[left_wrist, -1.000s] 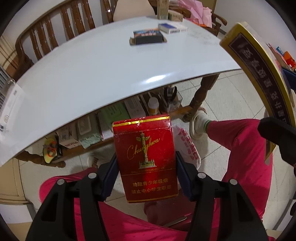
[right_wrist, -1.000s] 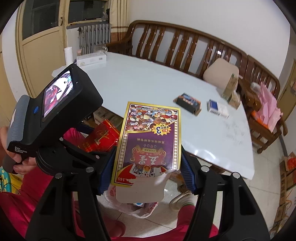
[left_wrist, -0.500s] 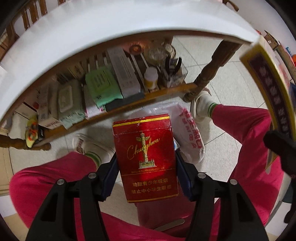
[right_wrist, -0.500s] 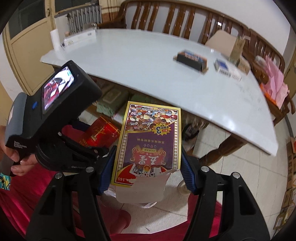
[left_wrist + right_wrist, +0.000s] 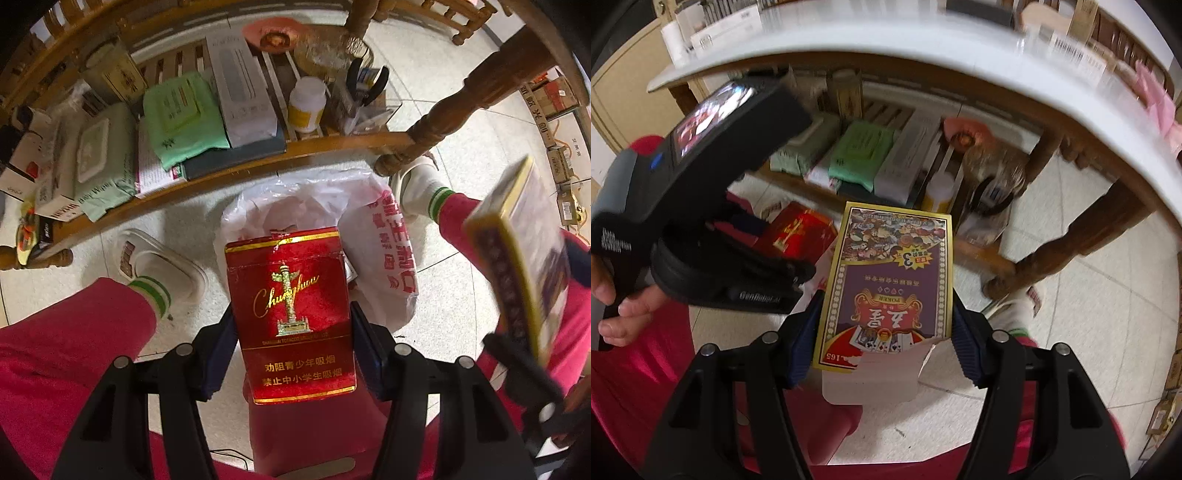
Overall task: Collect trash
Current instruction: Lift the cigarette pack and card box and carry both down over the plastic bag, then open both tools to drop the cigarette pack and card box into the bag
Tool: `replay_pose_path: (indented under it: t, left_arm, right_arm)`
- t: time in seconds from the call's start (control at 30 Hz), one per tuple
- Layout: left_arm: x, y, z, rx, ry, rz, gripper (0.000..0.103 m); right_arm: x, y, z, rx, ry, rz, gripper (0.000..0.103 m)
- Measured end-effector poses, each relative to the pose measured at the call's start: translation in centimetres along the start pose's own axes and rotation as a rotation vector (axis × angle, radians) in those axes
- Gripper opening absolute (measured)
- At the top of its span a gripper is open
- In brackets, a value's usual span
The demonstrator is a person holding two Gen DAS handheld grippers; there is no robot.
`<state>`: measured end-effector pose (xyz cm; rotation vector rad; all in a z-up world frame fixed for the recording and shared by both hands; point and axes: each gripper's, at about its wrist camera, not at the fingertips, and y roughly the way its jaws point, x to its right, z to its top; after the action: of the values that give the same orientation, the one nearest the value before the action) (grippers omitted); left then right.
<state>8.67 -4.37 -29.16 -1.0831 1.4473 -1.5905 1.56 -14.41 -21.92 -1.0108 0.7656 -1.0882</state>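
Left gripper (image 5: 291,347) jaws pinching red cig pack (image 5: 290,314) by its sides; right gripper (image 5: 886,332) pinching card box (image 5: 886,291). Prob. light, crushable cardboard; grip gently.

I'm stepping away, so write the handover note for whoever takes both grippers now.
Left gripper: shut on the red cigarette pack, held above the open white plastic bag on the floor.
Right gripper: shut on the playing card box, off to the right of the bag.
Done: both items are picked up.
Left: drop each into the bag. More boxes seem to sit on the white table, blurred.
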Motion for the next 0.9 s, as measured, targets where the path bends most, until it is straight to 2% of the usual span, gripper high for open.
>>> replay_pose_path:
  t: [0.43,0.9]
  left_arm:
    - [-0.7,6.6,1.7,-0.139,-0.019,-0.016,0.057]
    - [-1.7,11.7,3.0,-0.246,-0.047,-0.037,0.057]
  right_arm:
    - [0.7,8.4,-1.8,-0.186,0.042,0.033,0.062]
    - [0.3,14.0,-1.7,-0.297,0.034,0.097,0.062]
